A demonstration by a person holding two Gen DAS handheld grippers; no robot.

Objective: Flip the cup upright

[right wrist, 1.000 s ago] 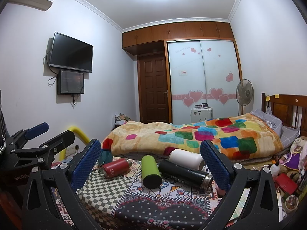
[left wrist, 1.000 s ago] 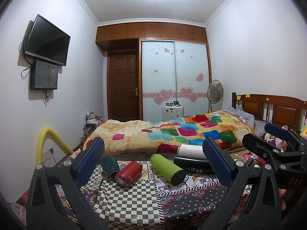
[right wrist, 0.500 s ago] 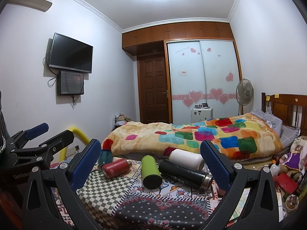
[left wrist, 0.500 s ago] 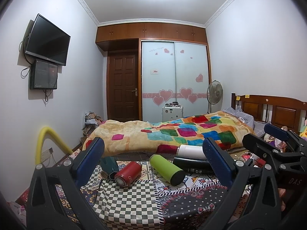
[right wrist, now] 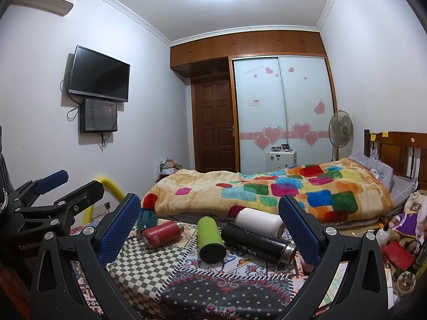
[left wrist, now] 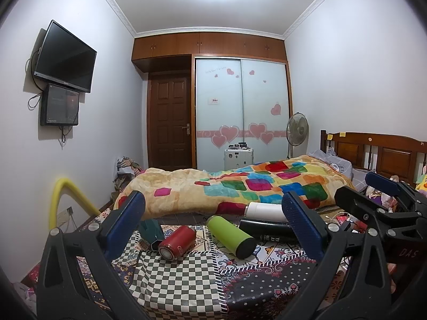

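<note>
Several cups lie on their sides on a patterned cloth [left wrist: 176, 280] [right wrist: 149, 269]: a red one [left wrist: 177, 241] [right wrist: 161, 234], a green one [left wrist: 230, 236] [right wrist: 209, 236], a black one [left wrist: 267, 233] [right wrist: 257, 241], a white one [left wrist: 264, 211] [right wrist: 259, 220] and a dark teal one [left wrist: 151, 230] [right wrist: 146, 217]. My left gripper [left wrist: 216, 226] is open and empty, held back from the cups. My right gripper [right wrist: 210, 226] is open and empty, also short of them. Each gripper shows at the edge of the other's view.
A bed with a colourful blanket [left wrist: 240, 186] lies just behind the cloth. A yellow tube [left wrist: 61, 202] stands at the left wall. Clutter [right wrist: 400, 242] lies on the floor at the right. A door and wardrobe are at the far wall.
</note>
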